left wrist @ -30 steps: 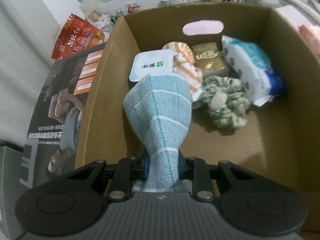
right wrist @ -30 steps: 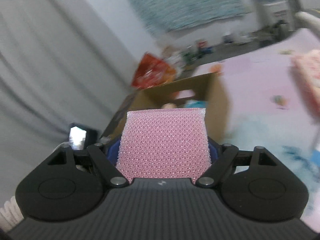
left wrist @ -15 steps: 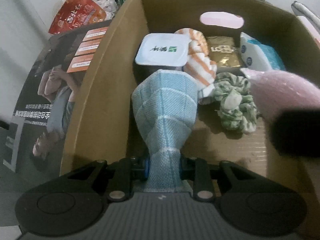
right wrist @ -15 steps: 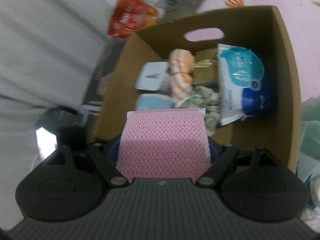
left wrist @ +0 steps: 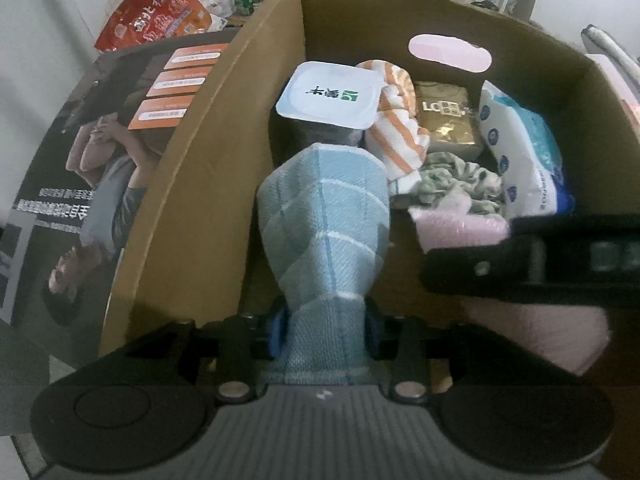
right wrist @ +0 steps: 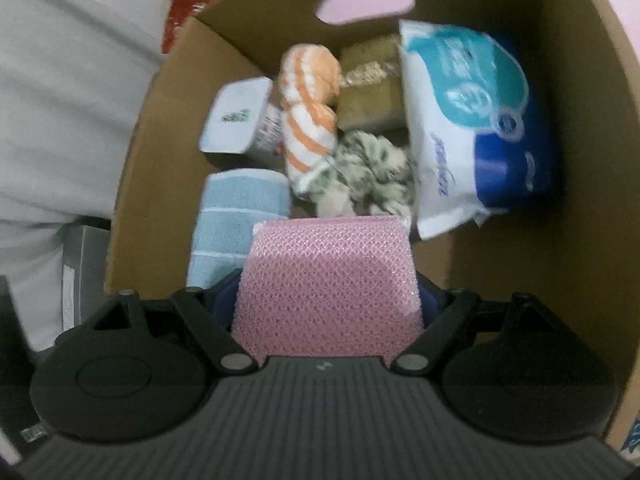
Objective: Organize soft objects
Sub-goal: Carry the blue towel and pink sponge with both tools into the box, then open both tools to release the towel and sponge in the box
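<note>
The left tongs (left wrist: 325,320) are gripping the blue checked cloth (left wrist: 326,216) inside the cardboard box (left wrist: 192,184), near its left wall. The right tongs (right wrist: 328,300) are clamping the pink sponge (right wrist: 330,276) above the box's near edge, beside the cloth.

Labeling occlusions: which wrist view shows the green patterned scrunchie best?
Right wrist: the scrunchie lies nearly whole, mid-box, only slightly blurred, just beyond the pink sponge. In the left wrist view the scrunchie is partly hidden behind that sponge and the right gripper's body.
</note>
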